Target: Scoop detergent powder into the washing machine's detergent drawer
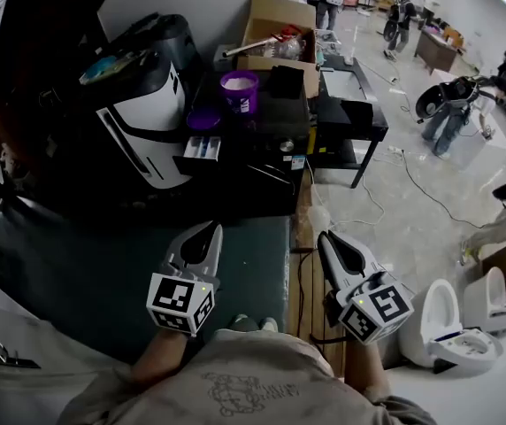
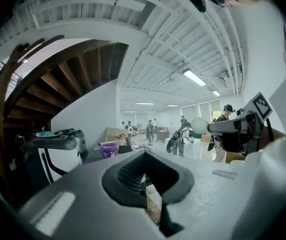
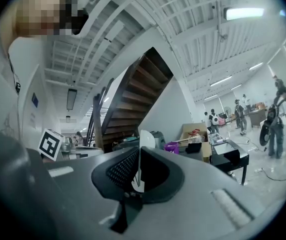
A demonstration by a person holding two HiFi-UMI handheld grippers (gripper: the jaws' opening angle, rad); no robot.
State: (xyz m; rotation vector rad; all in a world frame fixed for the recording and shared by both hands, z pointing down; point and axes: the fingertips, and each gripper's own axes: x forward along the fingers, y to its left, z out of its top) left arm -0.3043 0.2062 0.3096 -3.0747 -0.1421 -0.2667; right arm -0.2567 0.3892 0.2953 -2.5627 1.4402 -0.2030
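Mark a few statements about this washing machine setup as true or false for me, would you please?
1. The right gripper is shut on a white scoop. True.
2. The detergent drawer is pushed shut. False: it stands pulled out of the washing machine.
3. The purple tub has its lid on. False: it is open, and the purple lid lies beside it.
4. The left gripper holds nothing. True: its jaws are together and empty.

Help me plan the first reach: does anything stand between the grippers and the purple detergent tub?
Nothing tall. Between the left gripper, the right gripper and the purple tub lie only a dark green surface, the open drawer and a flat purple piece, all low.
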